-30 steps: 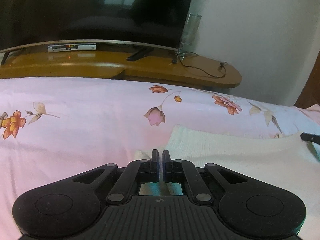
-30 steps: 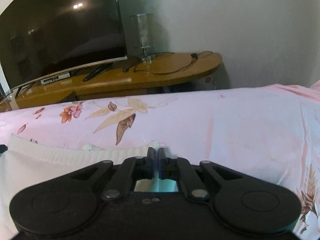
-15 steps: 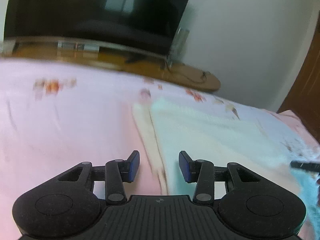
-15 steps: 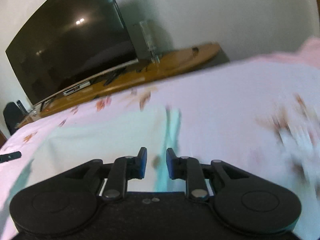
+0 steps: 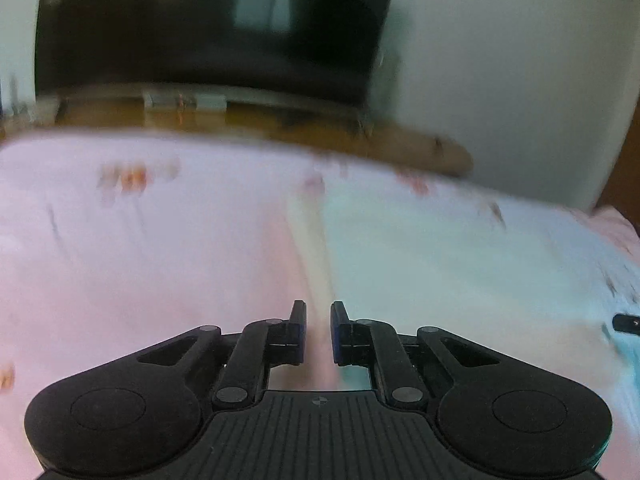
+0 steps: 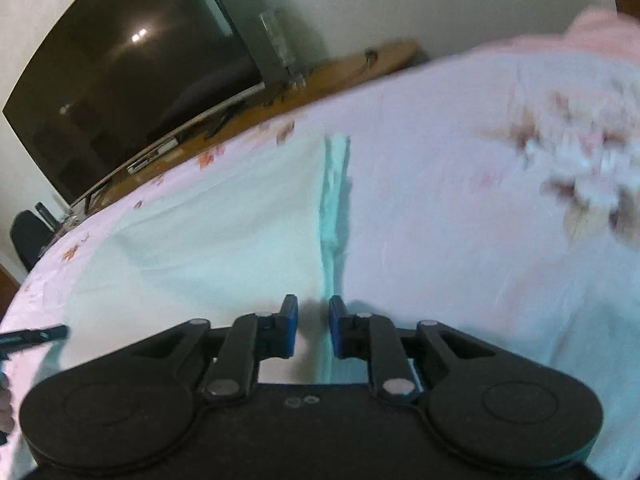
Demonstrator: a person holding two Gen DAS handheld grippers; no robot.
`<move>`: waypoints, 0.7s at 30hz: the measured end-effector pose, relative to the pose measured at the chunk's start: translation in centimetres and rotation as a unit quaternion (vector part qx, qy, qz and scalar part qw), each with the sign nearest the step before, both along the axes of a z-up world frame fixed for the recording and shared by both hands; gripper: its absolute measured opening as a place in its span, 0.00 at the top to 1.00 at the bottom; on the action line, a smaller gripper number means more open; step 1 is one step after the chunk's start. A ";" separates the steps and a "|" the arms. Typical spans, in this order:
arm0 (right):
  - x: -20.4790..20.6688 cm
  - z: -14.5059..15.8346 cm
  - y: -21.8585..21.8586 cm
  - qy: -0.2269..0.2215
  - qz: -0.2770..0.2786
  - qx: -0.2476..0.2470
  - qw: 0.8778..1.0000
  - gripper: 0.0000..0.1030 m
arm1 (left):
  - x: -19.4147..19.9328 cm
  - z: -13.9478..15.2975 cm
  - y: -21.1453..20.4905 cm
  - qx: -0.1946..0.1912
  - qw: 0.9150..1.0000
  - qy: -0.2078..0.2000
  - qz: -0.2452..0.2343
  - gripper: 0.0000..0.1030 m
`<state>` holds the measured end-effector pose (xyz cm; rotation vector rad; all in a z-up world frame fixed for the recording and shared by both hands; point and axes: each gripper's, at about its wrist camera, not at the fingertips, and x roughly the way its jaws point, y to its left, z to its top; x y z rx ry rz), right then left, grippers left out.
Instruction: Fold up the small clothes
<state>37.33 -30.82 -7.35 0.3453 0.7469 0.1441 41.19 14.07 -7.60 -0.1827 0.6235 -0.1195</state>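
Note:
A small white knitted garment (image 5: 440,264) lies flat on the pink floral bedsheet (image 5: 140,260); it also shows in the right wrist view (image 6: 224,232). My left gripper (image 5: 318,326) is open and empty, above the garment's left edge. My right gripper (image 6: 313,322) is open and empty, above the garment's right edge (image 6: 334,200). A finger of the right gripper (image 5: 626,323) shows at the right border of the left wrist view. A finger of the left gripper (image 6: 36,334) shows at the left of the right wrist view. Both views are blurred by motion.
Beyond the bed stands a wooden TV console (image 6: 352,66) with a large dark television (image 6: 128,72) and a clear glass vase (image 6: 276,40). A set-top box (image 5: 184,101) sits under the screen. A white wall is at the back right.
Both grippers were shut on the garment's edge a second ago. They opened, let go, and have pulled back and risen; the garment now lies flat. The jaws have narrowed slightly since half a second ago.

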 end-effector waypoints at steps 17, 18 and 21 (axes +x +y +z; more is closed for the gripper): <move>11.0 -1.7 5.5 -0.036 0.070 -0.124 0.989 0.83 | 5.3 -3.5 -3.7 0.052 0.995 -0.016 -0.082 0.47; 10.6 -1.7 3.7 -0.032 0.064 -0.095 0.993 0.88 | 5.3 -3.4 -3.7 0.053 0.995 -0.015 -0.082 0.47; 10.0 0.0 3.8 -0.032 0.040 -0.101 0.994 0.73 | 5.3 -1.1 -5.5 0.063 0.995 -0.023 -0.072 0.47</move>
